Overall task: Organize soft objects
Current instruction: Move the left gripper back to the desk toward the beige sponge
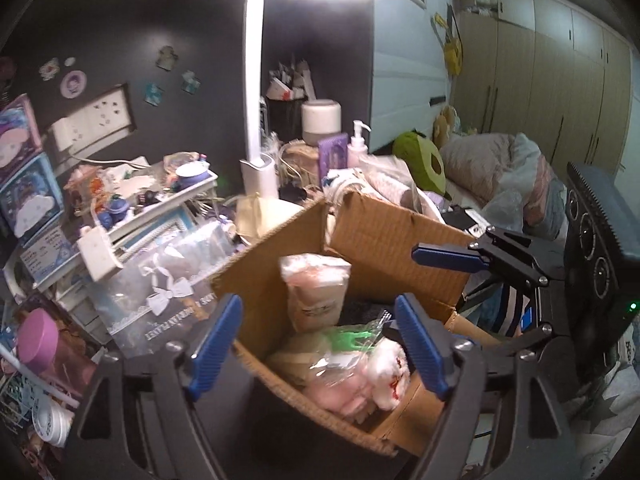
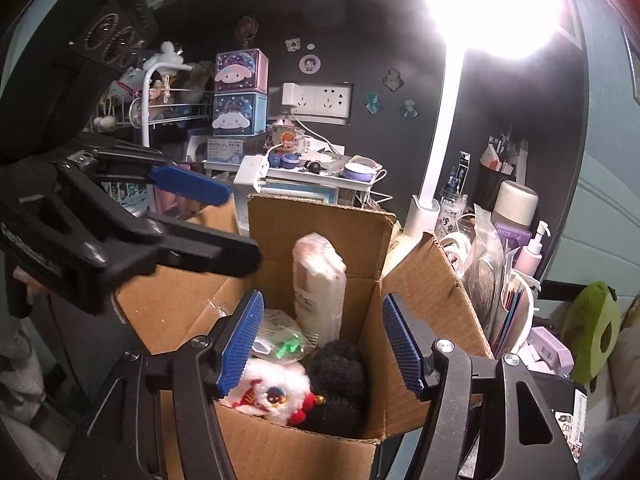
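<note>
Soft toys: white-and-red plush and black plush lie inside open cardboard box.
Left gripper: fingers released, over box.
Right gripper: fingers released, empty.

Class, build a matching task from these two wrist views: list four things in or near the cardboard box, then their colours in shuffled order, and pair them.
Things:
1. fuzzy round plush in the open cardboard box
2. avocado-shaped cushion
3. pump-top lotion bottle
4. ribbed pads on the left gripper and right gripper, both with jaws apart

Colours:
A. blue
B. pale pink
C. black
D. green

Pairs: 1-C, 2-D, 3-B, 4-A
</note>
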Available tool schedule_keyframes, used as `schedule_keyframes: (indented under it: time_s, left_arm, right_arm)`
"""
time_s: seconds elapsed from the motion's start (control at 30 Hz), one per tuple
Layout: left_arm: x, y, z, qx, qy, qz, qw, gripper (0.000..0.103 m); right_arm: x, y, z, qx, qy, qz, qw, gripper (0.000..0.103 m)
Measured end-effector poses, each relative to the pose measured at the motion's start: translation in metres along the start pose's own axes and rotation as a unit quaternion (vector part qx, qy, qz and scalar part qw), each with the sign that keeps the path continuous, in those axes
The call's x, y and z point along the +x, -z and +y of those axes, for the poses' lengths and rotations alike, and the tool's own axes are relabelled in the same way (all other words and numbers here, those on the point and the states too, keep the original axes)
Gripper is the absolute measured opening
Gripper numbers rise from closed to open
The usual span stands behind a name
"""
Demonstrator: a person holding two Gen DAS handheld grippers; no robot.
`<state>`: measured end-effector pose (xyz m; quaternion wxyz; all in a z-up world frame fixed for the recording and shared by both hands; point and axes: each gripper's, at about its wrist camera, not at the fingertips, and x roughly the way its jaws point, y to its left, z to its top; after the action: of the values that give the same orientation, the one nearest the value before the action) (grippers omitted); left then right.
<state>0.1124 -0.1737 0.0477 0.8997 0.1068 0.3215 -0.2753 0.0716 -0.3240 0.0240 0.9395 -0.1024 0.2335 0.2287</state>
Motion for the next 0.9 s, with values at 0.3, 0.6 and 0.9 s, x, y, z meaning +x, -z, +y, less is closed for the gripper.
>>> schedule_keyframes:
  time_s: [0.3, 0.6, 0.9]
  left_arm:
    - [-0.058, 0.033, 0.042, -0.04, -0.057, -0.042, 0.9967, 0.083]
    - [-0.08, 0.1, 0.099, -0.089, -0.128, -0.028, 0.9874, 0.083]
    - [-0.061, 0.165, 0.145, -0.145, -0.122, 0.006, 0.9819, 0.083]
  right_arm:
    - [-0.021, -0.018, 0.027, 0.005, -0.014, -0.035, 0.999, 0.06]
    - [-0.027, -0.035, 0.096, -0.015, -0.083, -0.054, 0.995, 0.06]
    - [0.024, -0.011, 0.169, -0.041, -0.141, 0.022, 0.989, 0.059]
